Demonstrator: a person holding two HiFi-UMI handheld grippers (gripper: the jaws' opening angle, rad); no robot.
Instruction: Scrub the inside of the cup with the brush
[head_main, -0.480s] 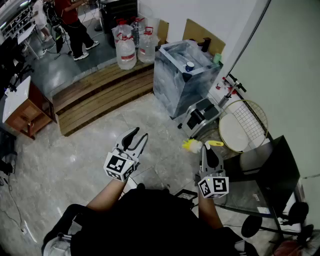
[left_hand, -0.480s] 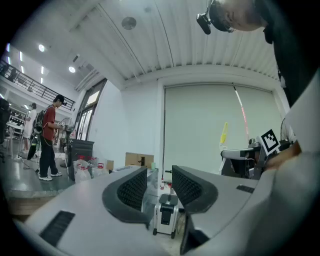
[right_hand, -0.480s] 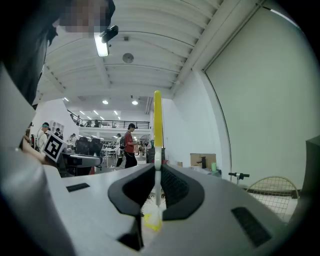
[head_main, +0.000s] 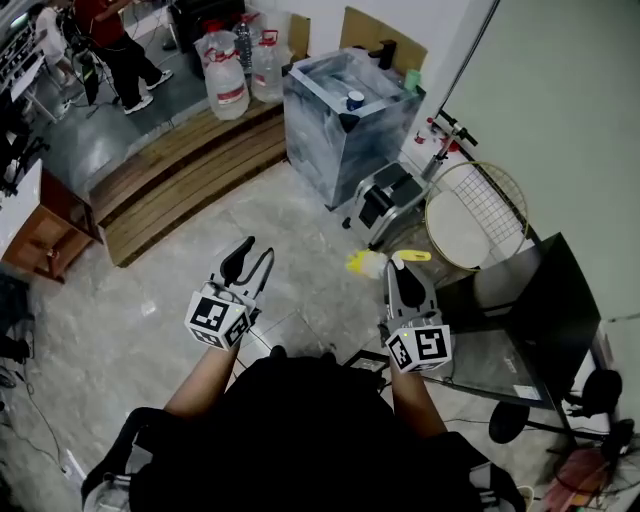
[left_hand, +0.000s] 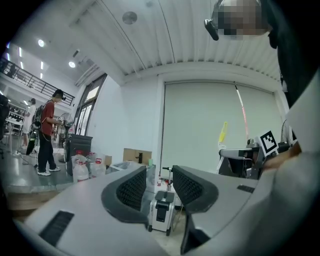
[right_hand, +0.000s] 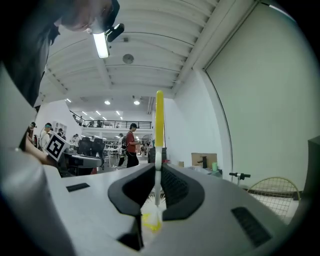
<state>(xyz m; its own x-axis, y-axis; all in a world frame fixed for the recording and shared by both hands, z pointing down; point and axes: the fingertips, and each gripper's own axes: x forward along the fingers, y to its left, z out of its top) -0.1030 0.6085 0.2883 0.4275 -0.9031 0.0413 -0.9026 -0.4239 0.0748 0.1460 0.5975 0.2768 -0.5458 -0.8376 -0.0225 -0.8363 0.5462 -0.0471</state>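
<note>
Grey left gripper (head_main: 257, 250) and right gripper (head_main: 405, 268) carry black-and-white marker cubes (head_main: 215, 318); shirt (head_main: 300, 430) black.

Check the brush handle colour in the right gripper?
Yellow brush handle, turning white lower down near the jaws. The right gripper view shows it best.

Brush (right_hand: 159, 120), one item: I am logging a slim yellow handle, a white stem, and white bristles with a yellow tuft. It is sitting crosswise in my right gripper (right_hand: 158, 170), whose jaws are pinching the stem, and hanging over the floor.
</note>
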